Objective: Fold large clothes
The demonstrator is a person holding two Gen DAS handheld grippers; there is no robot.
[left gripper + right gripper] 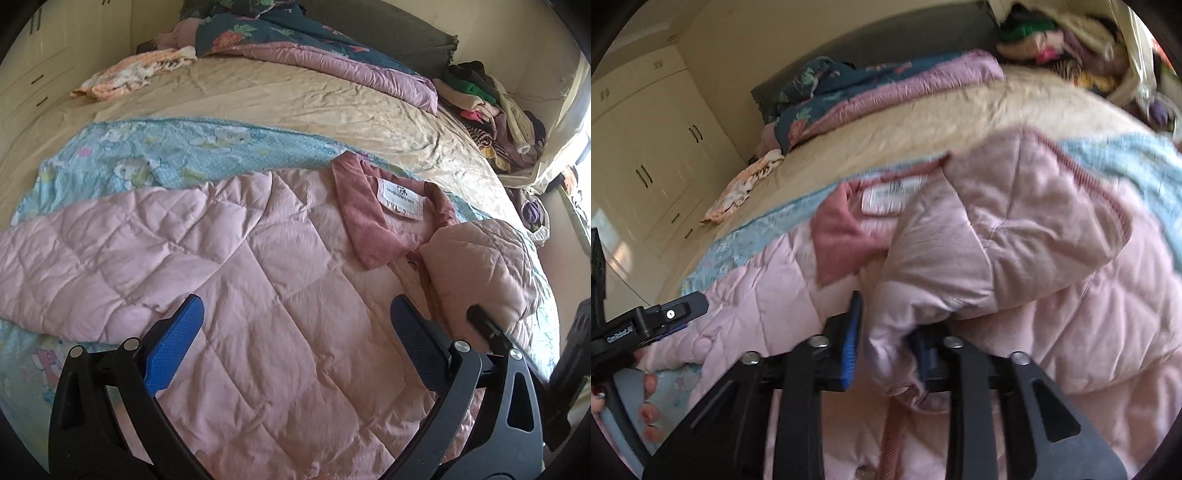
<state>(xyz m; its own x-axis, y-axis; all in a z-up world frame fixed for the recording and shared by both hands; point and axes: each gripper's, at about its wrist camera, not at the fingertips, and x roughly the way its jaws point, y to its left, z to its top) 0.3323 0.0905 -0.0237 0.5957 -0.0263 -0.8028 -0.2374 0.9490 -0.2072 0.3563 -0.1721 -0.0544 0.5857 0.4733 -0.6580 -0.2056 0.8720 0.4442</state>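
Right gripper [886,343] has a bunched fold of the pink quilted jacket [258,295] sitting between its blue pads, jaws only partway apart; the shot is blurry, so I honestly can't tell if the pads still press on the cloth or have let it go. Left gripper [291,343] is easier: jaws spread wide, nothing in them, hanging just over the jacket's front panel. Going big to small from there: the bed [295,103] with its beige sheet stretches out ahead of both grippers, a light blue cartoon blanket [147,155] lies on it right under the jacket, and beyond that there's a heap of floral and mauve bedding [295,44] plus a pile of mixed clothes [487,110] far off to the right. The jacket lies spread flat, one sleeve [74,258] stretched away to the left of the left gripper, the other sleeve [997,240] doubled over the chest just ahead of the right gripper, next to the darker pink collar [369,221] and its white label [400,197]. My read is the right sleeve fold is being laid down. To do it well I'd let the cuff land flat inside the body outline, not on the collar, and check nothing's bunched underneath before releasing. Puffy fabric springs back, so a smoothing press with the free left gripper would probably help, then mirror it with the left sleeve.
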